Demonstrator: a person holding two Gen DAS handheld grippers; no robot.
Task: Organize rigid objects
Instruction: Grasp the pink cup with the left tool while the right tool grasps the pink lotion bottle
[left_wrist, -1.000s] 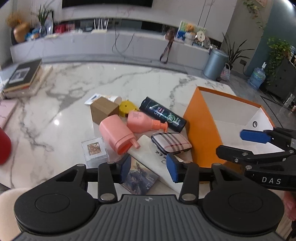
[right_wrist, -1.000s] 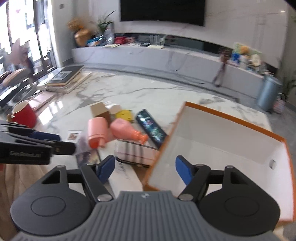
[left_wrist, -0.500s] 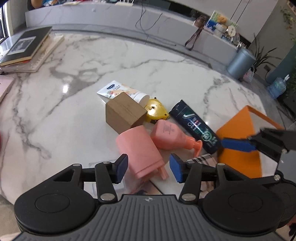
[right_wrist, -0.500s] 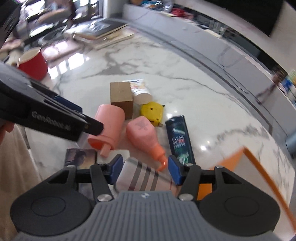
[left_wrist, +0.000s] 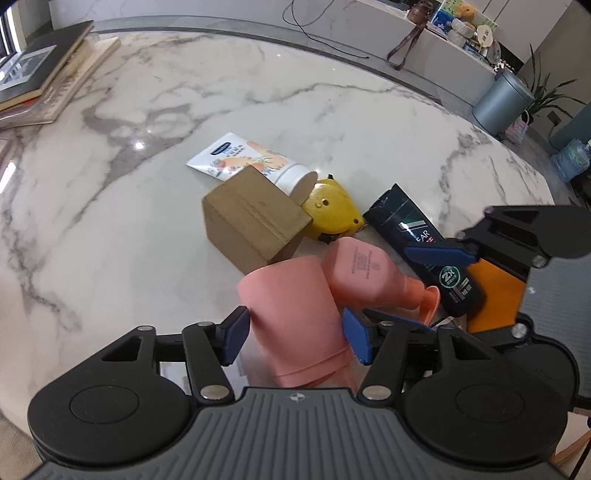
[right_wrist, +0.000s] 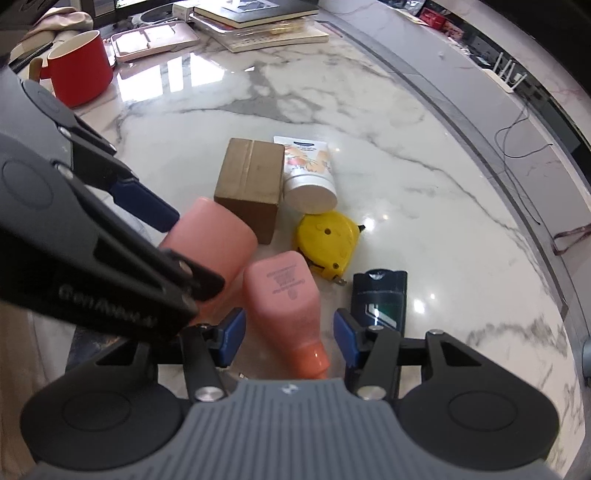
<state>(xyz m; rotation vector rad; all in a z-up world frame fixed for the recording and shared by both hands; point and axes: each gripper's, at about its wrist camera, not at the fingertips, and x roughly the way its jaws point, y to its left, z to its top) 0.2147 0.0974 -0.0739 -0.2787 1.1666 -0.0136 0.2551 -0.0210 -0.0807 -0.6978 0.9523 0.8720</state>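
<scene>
A pile lies on the marble table (left_wrist: 110, 206): a pink cup (left_wrist: 291, 317), a pink pump bottle (left_wrist: 365, 277), a wooden block (left_wrist: 255, 218), a yellow tape measure (left_wrist: 332, 210), a dark shampoo bottle (left_wrist: 428, 247) and a white tube (left_wrist: 251, 158). My left gripper (left_wrist: 295, 341) is open, its pads on either side of the pink cup (right_wrist: 214, 236). My right gripper (right_wrist: 288, 338) is open around the neck end of the pink bottle (right_wrist: 291, 314). The wooden block (right_wrist: 251, 181), tape measure (right_wrist: 325, 240), shampoo bottle (right_wrist: 380, 299) and tube (right_wrist: 310, 173) lie beyond.
An orange box (left_wrist: 495, 295) stands right of the pile, partly behind the right gripper. Books (left_wrist: 40, 77) are stacked at the far left. A red mug (right_wrist: 79, 70) and a pink tray (right_wrist: 155, 40) sit at the table's left end.
Both grippers have moved forward and down over the pile. The left now straddles the pink cup, the right has swung from the orange box to the pink bottle.
</scene>
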